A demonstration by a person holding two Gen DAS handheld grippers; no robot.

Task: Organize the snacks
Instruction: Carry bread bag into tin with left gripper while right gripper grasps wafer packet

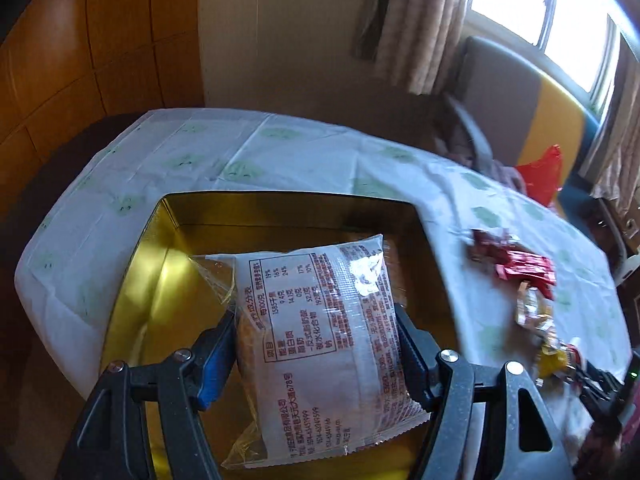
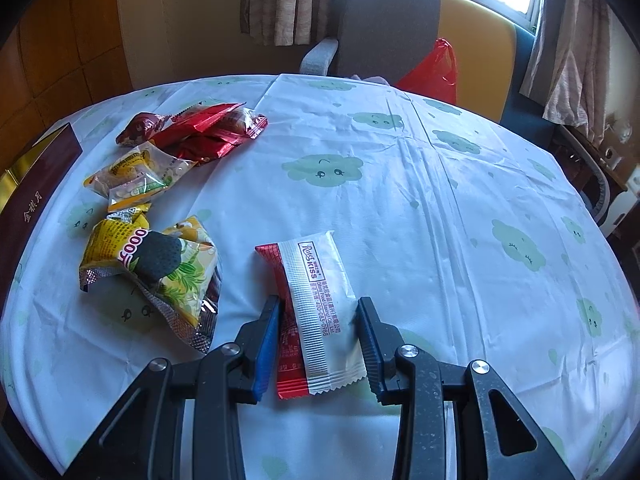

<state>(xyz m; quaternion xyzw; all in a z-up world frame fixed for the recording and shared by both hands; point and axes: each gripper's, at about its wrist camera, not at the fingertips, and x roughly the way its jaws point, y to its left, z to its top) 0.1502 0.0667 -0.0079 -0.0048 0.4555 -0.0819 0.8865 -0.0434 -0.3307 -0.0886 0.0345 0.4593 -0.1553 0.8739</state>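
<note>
In the left wrist view my left gripper [image 1: 316,320] is shut on a large white snack packet [image 1: 320,320] with red print and holds it over the open gold box [image 1: 160,272]. In the right wrist view my right gripper [image 2: 318,308] is open, its fingers on either side of a red-and-white Rose Kiss packet [image 2: 316,308] that lies on the tablecloth; the fingers do not press it. Loose snacks lie to its left: a yellow packet [image 2: 160,268], a clear yellow packet [image 2: 136,172] and red packets [image 2: 204,132].
The round table has a white cloth with green clouds [image 2: 440,200]. The box's dark red side [image 2: 36,184] shows at the far left. A grey and yellow chair [image 2: 400,28] with a red plastic bag [image 2: 436,68] stands behind the table. Curtains and a window are beyond.
</note>
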